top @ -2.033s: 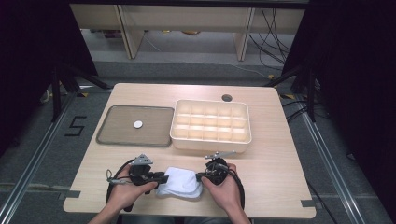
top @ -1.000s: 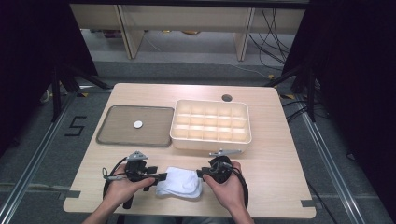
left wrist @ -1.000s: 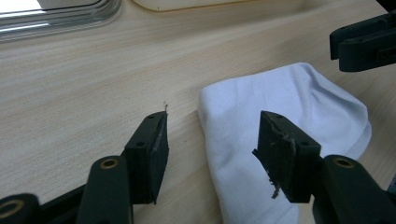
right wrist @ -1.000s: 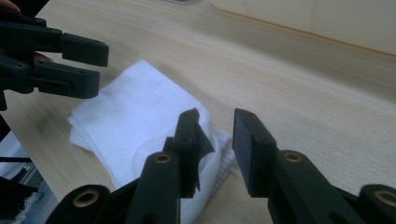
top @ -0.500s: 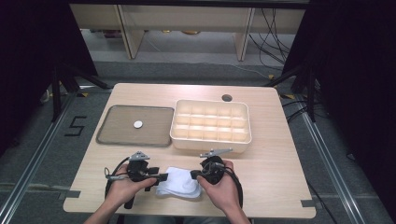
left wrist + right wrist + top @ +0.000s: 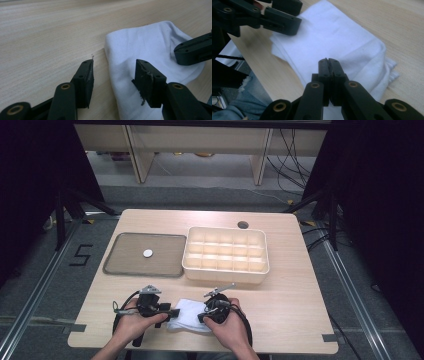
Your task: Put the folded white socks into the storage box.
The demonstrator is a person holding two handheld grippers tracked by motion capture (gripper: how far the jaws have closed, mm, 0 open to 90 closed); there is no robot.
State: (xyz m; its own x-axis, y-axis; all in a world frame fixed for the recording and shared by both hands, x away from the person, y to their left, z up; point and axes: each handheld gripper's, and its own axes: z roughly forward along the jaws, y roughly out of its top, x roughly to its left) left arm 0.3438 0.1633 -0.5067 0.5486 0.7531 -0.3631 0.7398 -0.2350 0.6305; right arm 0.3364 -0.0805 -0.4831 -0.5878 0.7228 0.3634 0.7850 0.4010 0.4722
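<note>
A folded white cloth (image 6: pixel 189 316) lies near the table's front edge between my two grippers. My left gripper (image 6: pixel 172 311) points right at the cloth's left edge. In the left gripper view its jaws (image 6: pixel 115 65) stand open and have just been closing. One pad rests over bare wood, the other over the cloth (image 6: pixel 150 45), so the edge lies between them untouched. My right gripper (image 6: pixel 201 316) points left onto the cloth's right side. In the right gripper view its jaws (image 6: pixel 328 60) are shut above the cloth (image 6: pixel 337 32), with no fold showing between the pads.
A flat brown tray (image 6: pixel 125 265) with a small white disc (image 6: pixel 148 253) sits at the left middle. A cream box (image 6: pixel 260 267) with several compartments stands right of it. A cable hole (image 6: pixel 243 225) lies behind. The table's front edge is just behind both hands.
My right gripper has slid a little left onto the cloth and its jaws have shut. The left gripper has stayed in place with its jaws narrower.
</note>
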